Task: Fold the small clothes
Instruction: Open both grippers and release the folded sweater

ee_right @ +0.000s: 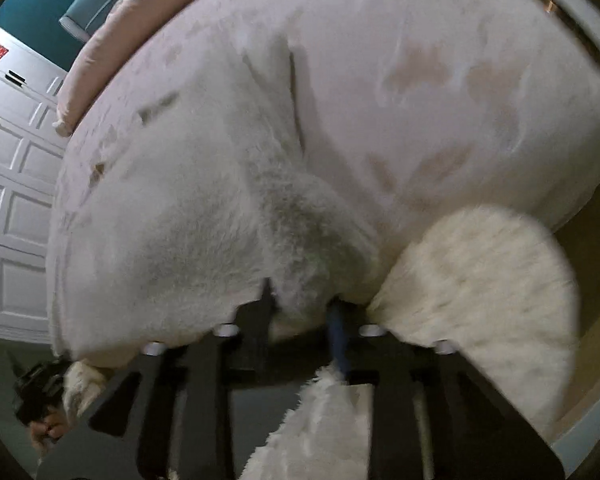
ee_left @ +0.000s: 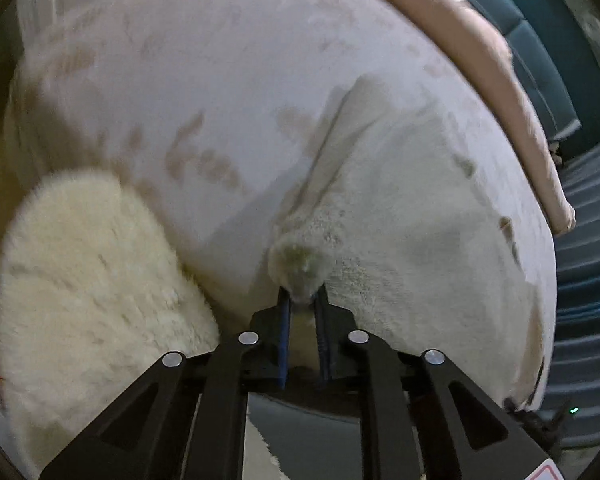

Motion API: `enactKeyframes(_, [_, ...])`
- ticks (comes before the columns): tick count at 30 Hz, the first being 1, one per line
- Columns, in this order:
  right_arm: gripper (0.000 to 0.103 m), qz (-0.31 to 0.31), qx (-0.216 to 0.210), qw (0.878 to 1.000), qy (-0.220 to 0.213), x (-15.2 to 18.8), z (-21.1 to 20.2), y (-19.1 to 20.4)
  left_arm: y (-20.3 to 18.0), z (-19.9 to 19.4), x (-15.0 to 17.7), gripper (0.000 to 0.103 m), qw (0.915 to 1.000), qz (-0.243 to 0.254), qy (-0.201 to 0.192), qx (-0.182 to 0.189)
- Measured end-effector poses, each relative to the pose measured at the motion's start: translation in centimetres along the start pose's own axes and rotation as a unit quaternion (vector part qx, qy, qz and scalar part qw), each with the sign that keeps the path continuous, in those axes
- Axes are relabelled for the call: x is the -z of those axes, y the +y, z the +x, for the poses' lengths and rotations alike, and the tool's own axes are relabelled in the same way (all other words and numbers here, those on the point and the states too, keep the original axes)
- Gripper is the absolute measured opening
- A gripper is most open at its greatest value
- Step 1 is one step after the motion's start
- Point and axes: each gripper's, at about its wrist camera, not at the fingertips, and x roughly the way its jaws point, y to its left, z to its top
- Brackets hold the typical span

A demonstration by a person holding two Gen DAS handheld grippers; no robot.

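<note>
Left wrist view showed the left gripper nearly closed, its fingers pinching a bunched corner of the pale fleece garment, which spread away from them over the near part of a bed covered in a faintly printed sheet. A ridge of cloth ran from the pinched corner up and away, so the garment's long axis appeared to lead forward from the left fingers toward the far edge of the bed, where a pink pillow lay. A fluffy cream cushion sat just beside the garment at the near edge. In the right wrist view the right gripper stood partly open with fleece draped over and between its fingers; whether the pads pressed on it could not be told through the blur. Both grippers seemed to be at the garment's near hem, so the fold would probably carry it forward.
</note>
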Motion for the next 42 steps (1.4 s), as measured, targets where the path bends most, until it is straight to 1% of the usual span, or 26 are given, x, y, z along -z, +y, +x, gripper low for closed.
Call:
enactKeyframes(1, [0.047,-0.006,0.013,1.0,-0.015,-0.5,-1.1,0.1,-0.9,-1.4,-0.5,0.015,0.9996,0.019,-0.02,-0.004])
enactKeyframes(2, [0.059,-0.013,0.029,0.999,-0.036,-1.0,-2.3,0.1,-1.6,-2.4,-0.9,0.024,0.9986,0.035,-0.037,-0.012])
enactKeyframes(3, [0.066,-0.02,0.047,0.996,-0.068,-1.9,-3.8,0.0,-2.7,-3.8,-1.7,0.039,0.9955,0.061,-0.069,-0.024])
enactKeyframes(4, [0.066,-0.026,0.056,0.994,-0.088,-2.7,-4.6,0.2,-3.7,-4.8,-2.4,0.046,0.9918,0.08,-0.096,-0.027])
enactKeyframes(6, [0.066,-0.043,0.055,0.991,-0.112,-4.8,-5.4,1.1,-5.5,-5.4,-4.3,0.063,0.9873,0.104,-0.12,-0.009])
enactKeyframes(8, [0.068,-0.05,0.042,0.99,-0.123,-7.1,-4.9,2.1,-7.4,-4.3,-6.4,0.073,0.9866,0.115,-0.115,0.013])
enactKeyframes(11, [0.07,-0.063,-0.002,0.99,-0.122,-10.1,-2.8,3.5,-10.6,-0.1,-9.9,0.074,0.9862,0.135,-0.091,0.032])
enactKeyframes(12, [0.07,-0.063,-0.009,0.991,-0.114,-11.1,-1.3,4.4,-11.4,2.0,-10.8,0.074,0.9868,0.141,-0.075,0.024])
enactKeyframes(16, [0.069,-0.062,0.006,0.995,-0.073,-12.9,4.2,7.2,-12.4,8.5,-12.6,0.069,0.9904,0.136,-0.022,-0.002])
enactKeyframes(17, [0.055,-0.068,0.014,0.996,-0.063,-13.0,5.3,7.6,-12.0,9.5,-12.4,0.053,0.9914,0.131,-0.006,-0.003])
enactKeyframes(18, [0.029,-0.077,0.022,0.995,-0.05,-13.1,6.4,8.1,-11.4,10.8,-12.1,0.018,0.9923,0.122,0.016,0.007])
enactKeyframes(19, [0.012,-0.085,0.03,0.995,-0.041,-13.1,6.9,8.7,-11.2,11.4,-12.3,0.008,0.9926,0.117,0.031,0.003])
enactKeyframes(20, [0.007,-0.093,0.031,0.995,-0.036,-13.2,6.8,9.1,-11.1,11.1,-12.5,0.005,0.9932,0.113,0.025,0.012])
enactKeyframes(23, [0.006,-0.095,-0.023,0.989,-0.113,-13.7,1.9,9.9,-11.3,7.1,-13.6,0.004,0.9925,0.109,-0.031,0.045])
enactKeyframes(25, [0.006,-0.069,-0.08,0.98,-0.167,-14.7,-2.1,9.4,-11.1,4.9,-14.8,0.004,0.9912,0.102,-0.061,0.057])
enactKeyframes(27, [0.006,-0.047,-0.087,0.975,-0.2,-15.4,-3.3,8.6,-10.7,4.2,-16.1,0.004,0.9914,0.086,-0.084,0.052])
enactKeyframes(28, [0.006,-0.043,-0.067,0.977,-0.197,-15.9,-2.3,8.1,-10.6,4.8,-16.5,0.004,0.9917,0.087,-0.085,0.04])
enactKeyframes(29, [0.006,-0.042,-0.046,0.982,-0.178,-16.5,-0.4,7.6,-10.3,6.3,-16.6,0.004,0.9921,0.097,-0.079,0.01])
enactKeyframes(31, [0.006,-0.032,0.011,0.994,-0.104,-17.0,5.6,5.9,-9.3,10.4,-16.0,0.004,0.9936,0.103,-0.032,-0.032])
enactKeyframes(33, [0.007,-0.04,0.048,0.996,-0.062,-16.8,9.2,5.5,-8.8,13.3,-15.1,0.005,0.9932,0.102,-0.008,-0.055])
enactKeyframes(35, [0.008,-0.035,0.044,0.996,-0.069,-16.6,8.9,5.8,-9.1,13.3,-14.7,0.005,0.9925,0.102,-0.026,-0.061])
enactKeyframes(37, [0.013,-0.022,0.014,0.997,-0.075,-16.8,7.1,6.2,-9.8,12.5,-14.6,0.01,0.9932,0.101,-0.025,-0.051])
enactKeyframes(38, [0.02,-0.023,0.02,0.995,-0.092,-16.6,5.7,6.4,-10.3,11.6,-14.5,0.016,0.9923,0.11,-0.029,-0.05])
enactKeyframes(39, [0.029,-0.026,0.03,0.992,-0.121,-15.9,3.8,6.9,-10.7,10.4,-14.4,0.017,0.9909,0.118,-0.04,-0.053])
enactKeyframes(41, [0.034,-0.031,0.026,0.987,-0.155,-14.6,1.5,7.5,-11.8,8.1,-13.4,0.023,0.9877,0.13,-0.067,-0.057])
enactKeyframes(42, [0.034,-0.05,0.003,0.986,-0.157,-13.0,0.3,8.7,-12.2,6.5,-12.6,0.029,0.9861,0.137,-0.08,-0.051])
